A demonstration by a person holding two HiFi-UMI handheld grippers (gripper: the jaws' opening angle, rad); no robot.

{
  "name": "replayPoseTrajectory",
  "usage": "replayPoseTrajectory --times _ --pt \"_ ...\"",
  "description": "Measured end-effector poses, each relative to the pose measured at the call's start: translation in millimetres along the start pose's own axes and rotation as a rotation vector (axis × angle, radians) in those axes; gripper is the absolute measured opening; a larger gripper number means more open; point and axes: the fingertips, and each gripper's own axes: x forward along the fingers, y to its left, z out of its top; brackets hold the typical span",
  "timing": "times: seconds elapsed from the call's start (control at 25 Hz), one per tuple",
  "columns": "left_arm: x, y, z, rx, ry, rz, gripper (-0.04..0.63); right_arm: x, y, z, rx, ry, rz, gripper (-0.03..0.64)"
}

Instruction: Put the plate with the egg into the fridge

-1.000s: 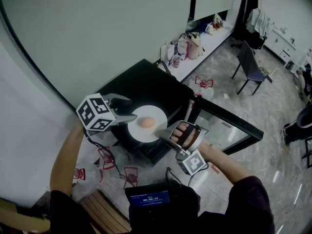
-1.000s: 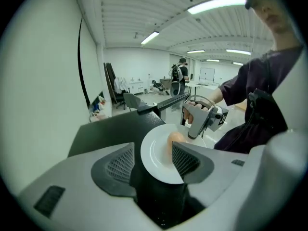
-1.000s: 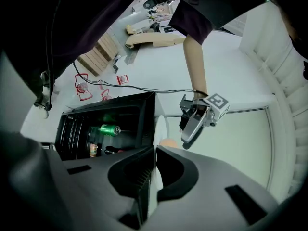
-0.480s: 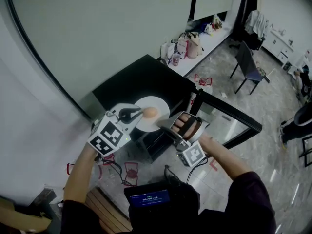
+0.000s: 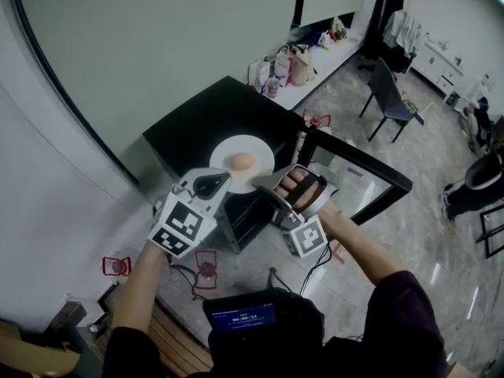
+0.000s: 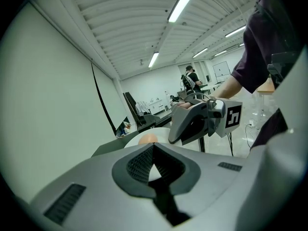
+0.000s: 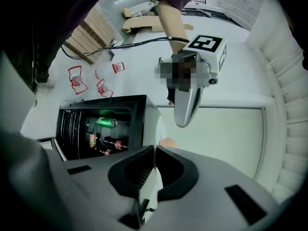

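A white plate (image 5: 242, 162) with a brown egg (image 5: 242, 161) on it is held above the black fridge (image 5: 206, 120). My left gripper (image 5: 217, 182) grips the plate's near-left rim; its jaws have just been closing, and they now pinch the rim. My right gripper (image 5: 268, 186) is shut on the near-right rim. In the left gripper view, the egg (image 6: 147, 138) and plate (image 6: 163, 133) lie just past the closed left gripper (image 6: 153, 150), and the right gripper (image 6: 195, 121) is opposite. In the right gripper view, the plate's edge (image 7: 150, 182) sits between the jaws of the right gripper (image 7: 154, 150).
The fridge door (image 5: 358, 181) stands open to the right. Inside, the fridge (image 7: 96, 134) holds a green can (image 7: 107, 122) and small bottles. A chair (image 5: 390, 93) and a counter with bags (image 5: 295, 61) are further back. Red objects (image 5: 116, 266) lie on the floor.
The left gripper was open at the plate's left edge; it has swung round to the near-left rim and closed on it. The right gripper has kept its grip.
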Motion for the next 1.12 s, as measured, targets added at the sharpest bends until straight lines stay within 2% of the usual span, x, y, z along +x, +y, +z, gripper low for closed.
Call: replayPoseTrajectory --times 0.2,0.36,0.68,0.84,1.12 --pt "4.8 -21.2 12.4 -0.062 -0.037 0.065 0.009 -19.1 9.4 -6.3 0.018 -0.001 -0.014 0.023" --pt "9.8 -43.7 21.5 -0.121 -0.032 0.139 0.009 -46.1 17.7 -16.9 0.041 -0.014 -0.033 0.023" --pt "12.4 -104.7 19.7 -0.334 -0.038 0.344 0.009 -102.3 63.1 -35.3 0.079 -0.015 -0.055 0.023" --pt "14.7 -139.1 11.1 -0.399 -0.012 0.376 0.009 -116.9 85.9 -35.6 0.1 -0.021 -0.025 0.023" --pt "14.1 -175.0 1.4 -0.409 -0.011 0.388 0.009 -129.0 107.5 -17.5 0.124 -0.027 -0.013 0.023"
